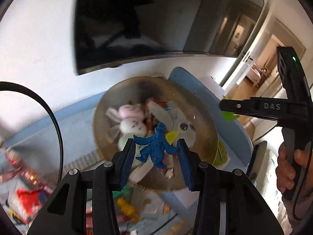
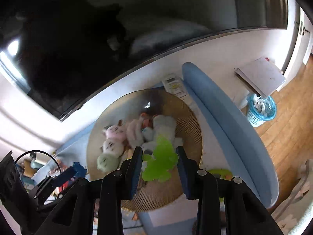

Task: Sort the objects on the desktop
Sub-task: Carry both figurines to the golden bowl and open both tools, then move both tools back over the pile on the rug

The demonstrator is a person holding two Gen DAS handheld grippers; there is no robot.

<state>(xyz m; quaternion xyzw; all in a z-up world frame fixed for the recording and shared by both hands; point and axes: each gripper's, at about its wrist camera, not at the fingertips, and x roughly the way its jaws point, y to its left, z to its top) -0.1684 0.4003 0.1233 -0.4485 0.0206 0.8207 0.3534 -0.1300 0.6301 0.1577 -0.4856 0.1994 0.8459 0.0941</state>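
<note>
Blue figure: a small blue dinosaur toy [image 1: 156, 146] hung between the blue pads of the left claw [image 1: 156, 152], pinched by its outstretched arms, right above the round woven basket [image 1: 203, 129].
Green figure: a bright green toy [image 2: 161, 160] of similar build sat in the right claw [image 2: 159, 156], also above the basket; blur hid its finer shape.
Left claw: clenched on the blue dinosaur toy, the pads meeting it at either side.
Right claw: clenched on the green toy, as far as the blur let me see.
Handling: both looked light, rubbery and a little bendy, so hardly fragile; the thin limbs could flex and slip, so the trunk seemed the safer place to grip.
Basket: it stood toward the desk's far edge, by the wall, already holding soft plush animals [image 2: 115, 137] in pink, white and pale green.
Desk: a blue desk [image 2: 225, 117], with loose bright toys blurred along its near edge.
Wall: a dark screen [image 1: 156, 23] hung above.
Person: a hand [image 1: 287, 168] held the right claw's handle.
</note>
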